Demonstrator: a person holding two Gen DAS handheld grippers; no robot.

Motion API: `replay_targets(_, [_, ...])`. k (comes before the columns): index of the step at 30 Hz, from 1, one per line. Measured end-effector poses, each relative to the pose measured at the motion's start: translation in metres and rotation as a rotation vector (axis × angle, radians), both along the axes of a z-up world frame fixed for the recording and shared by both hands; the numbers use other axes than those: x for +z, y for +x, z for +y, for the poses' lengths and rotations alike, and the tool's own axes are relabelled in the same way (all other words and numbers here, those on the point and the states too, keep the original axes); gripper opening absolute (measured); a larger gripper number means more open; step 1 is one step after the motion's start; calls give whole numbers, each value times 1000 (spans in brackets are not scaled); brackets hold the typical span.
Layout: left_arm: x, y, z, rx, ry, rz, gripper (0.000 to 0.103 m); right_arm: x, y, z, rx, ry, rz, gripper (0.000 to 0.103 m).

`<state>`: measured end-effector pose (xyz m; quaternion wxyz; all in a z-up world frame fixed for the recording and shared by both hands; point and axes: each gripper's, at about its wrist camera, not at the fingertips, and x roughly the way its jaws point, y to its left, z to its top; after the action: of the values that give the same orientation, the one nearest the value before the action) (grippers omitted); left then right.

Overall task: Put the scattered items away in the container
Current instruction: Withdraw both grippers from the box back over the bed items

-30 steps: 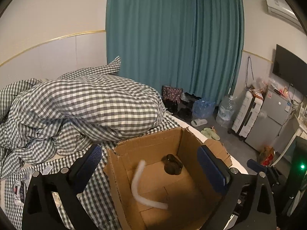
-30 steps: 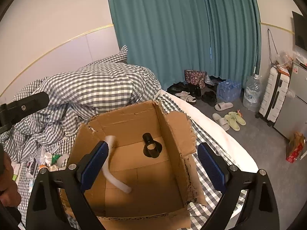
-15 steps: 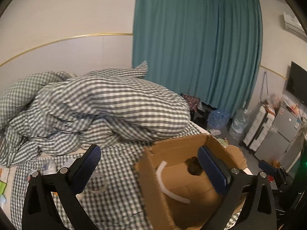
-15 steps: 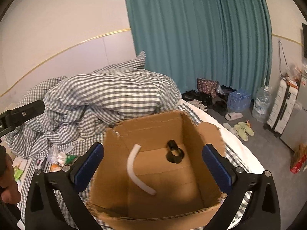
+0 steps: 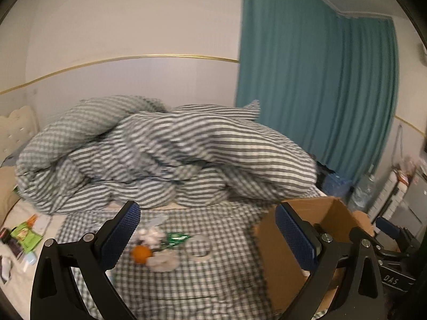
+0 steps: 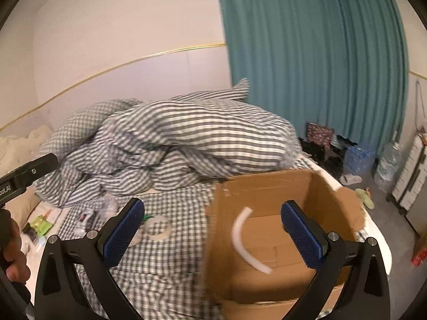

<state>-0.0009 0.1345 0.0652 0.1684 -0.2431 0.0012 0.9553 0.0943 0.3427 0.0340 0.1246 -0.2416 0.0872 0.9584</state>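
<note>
An open cardboard box stands on the checked bed, with a curved white tube lying inside; the box also shows in the left wrist view. My left gripper is open and empty, above scattered items: an orange ball, a tape ring, a green packet and white clutter. My right gripper is open and empty, at the box's left edge. The tape ring lies left of the box.
A bunched checked duvet fills the bed behind the items. Green packets and small things lie at the far left. Teal curtains, bottles, slippers and a suitcase are on the floor to the right.
Both grippers have swung left, away from above the box. The box has slid to the right in both views and the scattered items have come into the left wrist view.
</note>
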Motion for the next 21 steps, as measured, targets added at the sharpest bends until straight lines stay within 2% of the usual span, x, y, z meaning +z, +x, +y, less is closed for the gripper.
replay_targets(6, [-1, -1, -70, 118, 27, -7, 103, 4, -21, -46, 86, 32, -1, 103])
replay_targets(12, [-6, 0, -126, 207, 17, -8, 103, 2, -37, -89, 159, 33, -6, 103])
replay_targets(21, [-18, -3, -184, 287, 5, -29, 103, -5, -62, -143, 262, 56, -24, 103])
